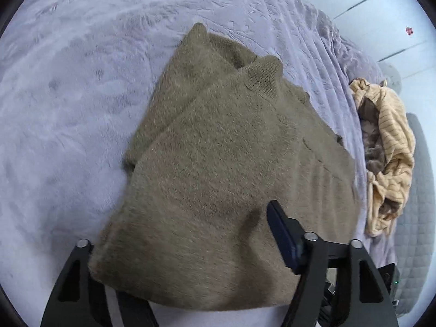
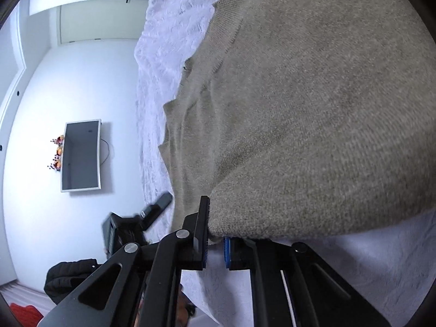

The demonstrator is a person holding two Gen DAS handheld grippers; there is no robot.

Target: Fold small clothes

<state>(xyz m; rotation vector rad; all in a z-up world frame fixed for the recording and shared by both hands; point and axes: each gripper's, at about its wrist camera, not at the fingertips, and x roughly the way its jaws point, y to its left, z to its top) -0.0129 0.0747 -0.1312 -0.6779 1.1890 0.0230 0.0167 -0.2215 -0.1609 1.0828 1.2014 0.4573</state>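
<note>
A tan knit sweater (image 1: 218,163) lies folded on the lilac plush bed cover (image 1: 68,95). My left gripper (image 1: 185,245) stands at its near edge with the jaws apart. One blue-padded finger (image 1: 280,234) rests on top of the knit, and the other is hidden under the fabric, which spans the gap. In the right wrist view the sweater (image 2: 313,109) fills the frame. My right gripper (image 2: 215,245) is shut on its near corner, with the knit pinched between the blue pads.
A yellow striped garment (image 1: 392,147) lies heaped with grey cloth at the bed's right edge, beside a grey quilted pad (image 1: 417,218). White cupboard doors (image 1: 381,13) stand beyond. A screen (image 2: 80,155) hangs on the white wall, and a dark sleeve (image 2: 70,275) shows below it.
</note>
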